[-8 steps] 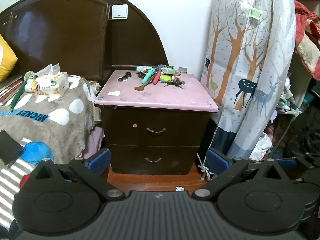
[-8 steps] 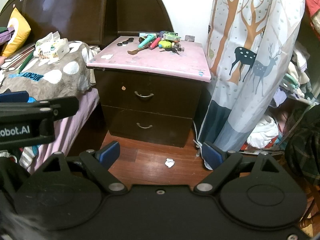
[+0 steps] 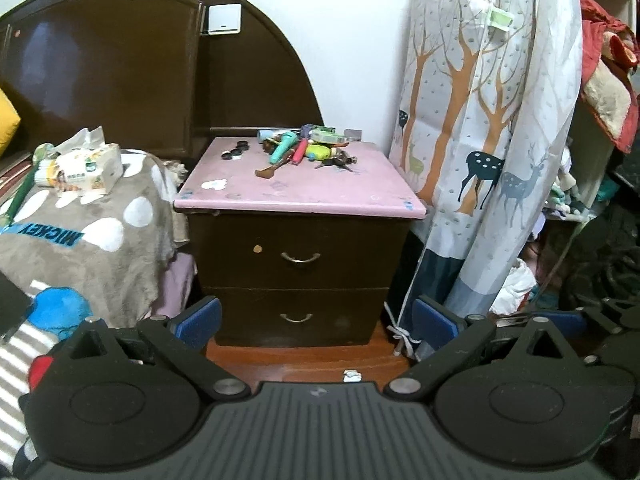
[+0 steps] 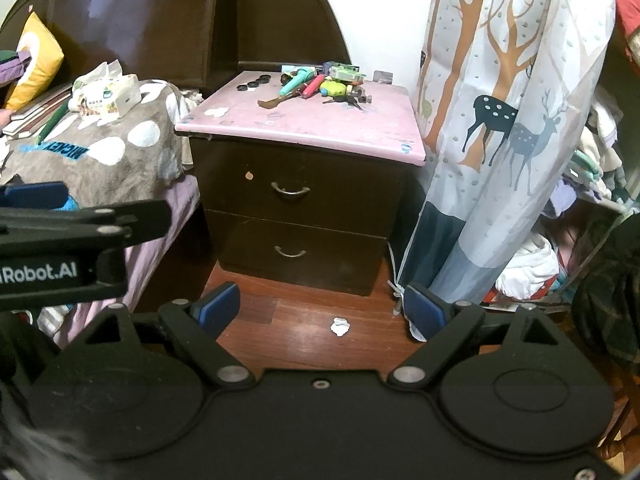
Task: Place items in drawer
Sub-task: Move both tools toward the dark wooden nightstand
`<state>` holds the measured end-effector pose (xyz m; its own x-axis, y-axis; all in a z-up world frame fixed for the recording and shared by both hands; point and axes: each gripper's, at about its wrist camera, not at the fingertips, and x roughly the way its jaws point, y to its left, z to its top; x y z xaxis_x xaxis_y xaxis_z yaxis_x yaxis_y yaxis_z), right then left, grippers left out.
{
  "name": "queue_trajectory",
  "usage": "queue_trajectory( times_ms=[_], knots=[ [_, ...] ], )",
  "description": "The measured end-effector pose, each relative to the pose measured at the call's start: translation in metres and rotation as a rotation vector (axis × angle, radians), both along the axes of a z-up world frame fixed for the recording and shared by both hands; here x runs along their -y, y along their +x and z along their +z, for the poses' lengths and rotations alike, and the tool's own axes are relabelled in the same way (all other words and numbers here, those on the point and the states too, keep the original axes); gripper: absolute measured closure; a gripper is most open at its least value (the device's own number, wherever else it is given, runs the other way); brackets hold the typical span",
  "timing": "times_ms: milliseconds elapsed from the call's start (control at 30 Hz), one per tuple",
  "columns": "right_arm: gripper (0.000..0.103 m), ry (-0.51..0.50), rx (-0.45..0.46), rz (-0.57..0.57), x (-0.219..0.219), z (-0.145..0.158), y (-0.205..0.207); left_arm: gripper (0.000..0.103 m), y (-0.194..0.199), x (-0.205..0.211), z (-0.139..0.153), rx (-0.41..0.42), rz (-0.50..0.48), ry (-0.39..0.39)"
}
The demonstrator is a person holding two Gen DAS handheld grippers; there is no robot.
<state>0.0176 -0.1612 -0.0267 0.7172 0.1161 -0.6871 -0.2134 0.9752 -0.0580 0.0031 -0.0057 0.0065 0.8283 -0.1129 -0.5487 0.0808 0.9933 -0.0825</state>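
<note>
Left gripper [image 3: 316, 318]: black body, ribbed plate at centre, two round housings, silver pivot screws, blue pads on the fingers [image 3: 200, 316]. Right gripper [image 4: 322, 308]: same black build, smooth plate with one central screw, blue pads. White lettering "Robot.AI" (first characters cut off) on the left unit's side.

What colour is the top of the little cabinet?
Pink nightstand top, clearest in the right wrist view.

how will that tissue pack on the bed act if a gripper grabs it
The tissue pack looks soft-wrapped, so it would probably squash under the fingers rather than resist. It seems light for its bulk. A loose tissue sticks out on top and may tear or pull free. It rests on the blanket, so pushing could drag fabric.
</note>
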Motion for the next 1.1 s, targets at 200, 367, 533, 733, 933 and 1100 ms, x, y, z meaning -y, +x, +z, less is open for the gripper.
queue_trajectory(
  times_ms=[200,367,533,733,933,1100],
  knots=[
    [0.013,0.029,0.024,0.021,0.002,0.002,0.008,0.001,0.024,-0.004,0.004,0.049,0.041,0.034],
    [0.008,0.029,0.054,0.05,0.003,0.001,0.026,0.0,0.047,-0.009,0.008,0.1,0.015,0.067],
    [0.004,-0.022,0.053,0.097,-0.002,-0.01,0.049,0.0,0.073,-0.03,0.004,0.136,0.086,-0.035],
    [0.003,-0.067,0.078,0.12,-0.008,-0.017,0.079,0.001,0.1,-0.046,-0.024,0.097,0.077,-0.074],
    [0.003,0.005,-0.028,0.105,-0.006,-0.029,0.12,0.0,0.112,-0.06,-0.059,0.087,0.093,-0.137],
    [0.004,-0.018,-0.027,0.106,-0.018,-0.039,0.137,0.0,0.118,-0.069,-0.067,0.126,0.094,-0.15]
  ],
)
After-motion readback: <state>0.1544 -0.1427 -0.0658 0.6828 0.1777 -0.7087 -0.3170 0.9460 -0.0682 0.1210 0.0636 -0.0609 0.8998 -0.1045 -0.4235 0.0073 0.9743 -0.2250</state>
